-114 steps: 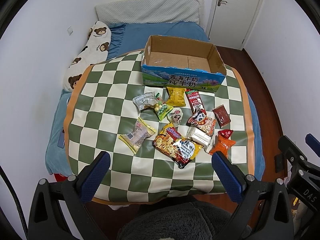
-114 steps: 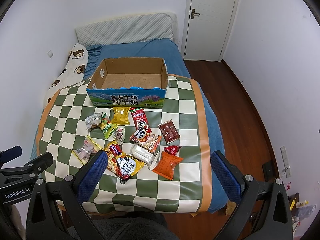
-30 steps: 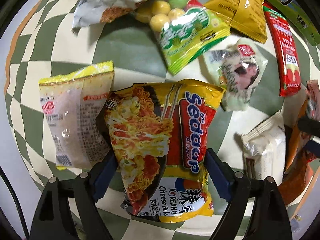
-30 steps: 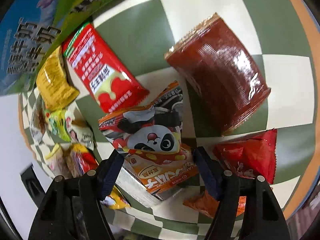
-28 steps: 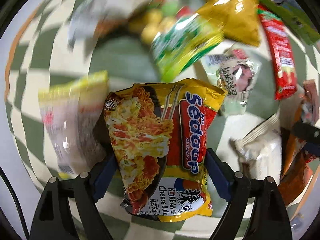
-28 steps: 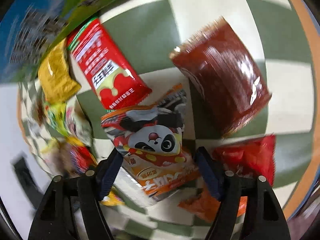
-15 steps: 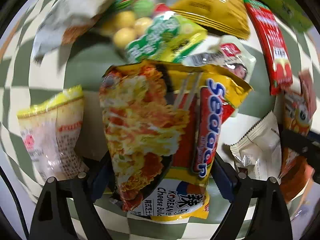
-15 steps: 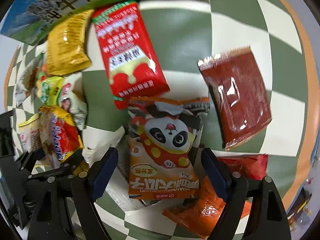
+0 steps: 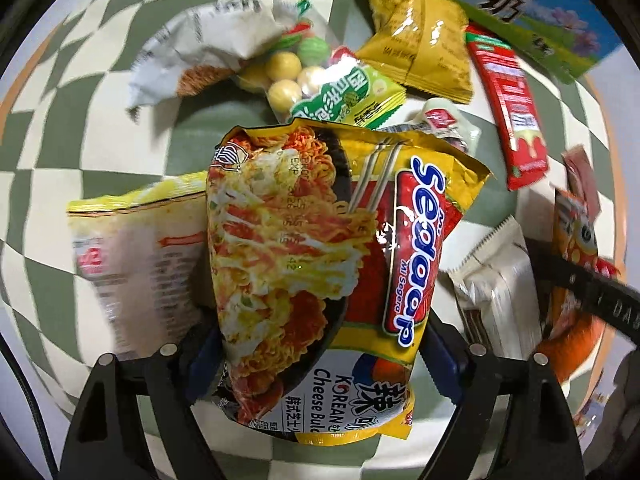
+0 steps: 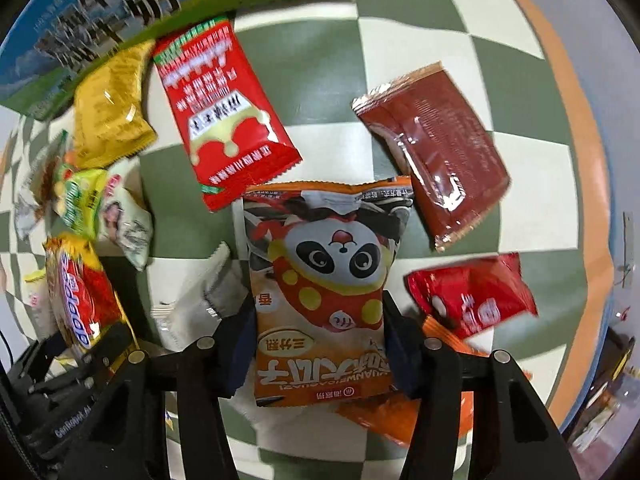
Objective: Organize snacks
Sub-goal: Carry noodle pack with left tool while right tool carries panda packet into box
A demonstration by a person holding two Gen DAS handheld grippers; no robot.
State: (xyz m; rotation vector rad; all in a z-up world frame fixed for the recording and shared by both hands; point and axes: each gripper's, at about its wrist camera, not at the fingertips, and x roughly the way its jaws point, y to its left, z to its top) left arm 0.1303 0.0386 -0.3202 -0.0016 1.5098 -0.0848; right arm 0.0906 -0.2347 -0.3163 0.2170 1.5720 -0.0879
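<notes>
Looking steeply down, close over the checkered cloth (image 9: pixel 120 92), from each claw's wrist. Sharing the Sedaap noodle packet (image 9: pixel 320 264) (image 10: pixel 80 292), frame centre on the left view, lower left on the right.

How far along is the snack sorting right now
Nothing visibly boxed yet. In hand: the left gripper clamps the noodle packet, the right gripper clamps the panda snack bag. Left on the checkered cloth: red packet, brown packet, yellow packet and others.
</notes>
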